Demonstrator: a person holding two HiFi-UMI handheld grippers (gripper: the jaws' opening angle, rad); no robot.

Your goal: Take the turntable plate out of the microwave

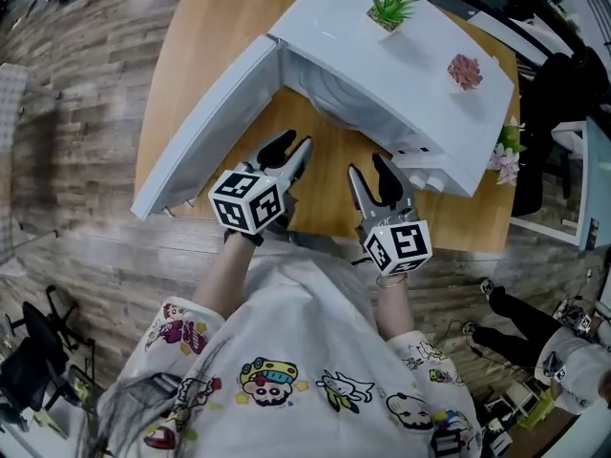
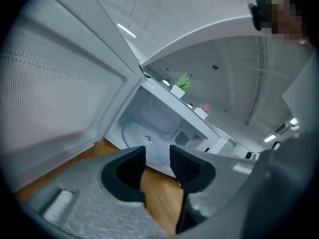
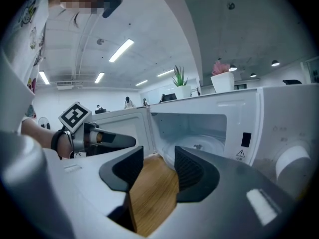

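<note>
A white microwave (image 1: 401, 74) stands on the wooden table with its door (image 1: 205, 127) swung wide to the left. The clear glass turntable plate (image 3: 202, 144) lies flat on the floor of the cavity, also seen from the left gripper as plate (image 2: 142, 141). My left gripper (image 1: 291, 151) hovers open just before the cavity, beside the door, nothing between its fingers. My right gripper (image 1: 372, 172) is open too, a short way in front of the opening, empty. In the right gripper view the left gripper (image 3: 107, 141) shows at the left.
A small green plant (image 1: 389, 10) and a pink plant (image 1: 465, 71) stand on top of the microwave. Two knobs (image 1: 434, 181) are on its front panel at the right. The table's edge (image 1: 315, 232) runs close to the person's body.
</note>
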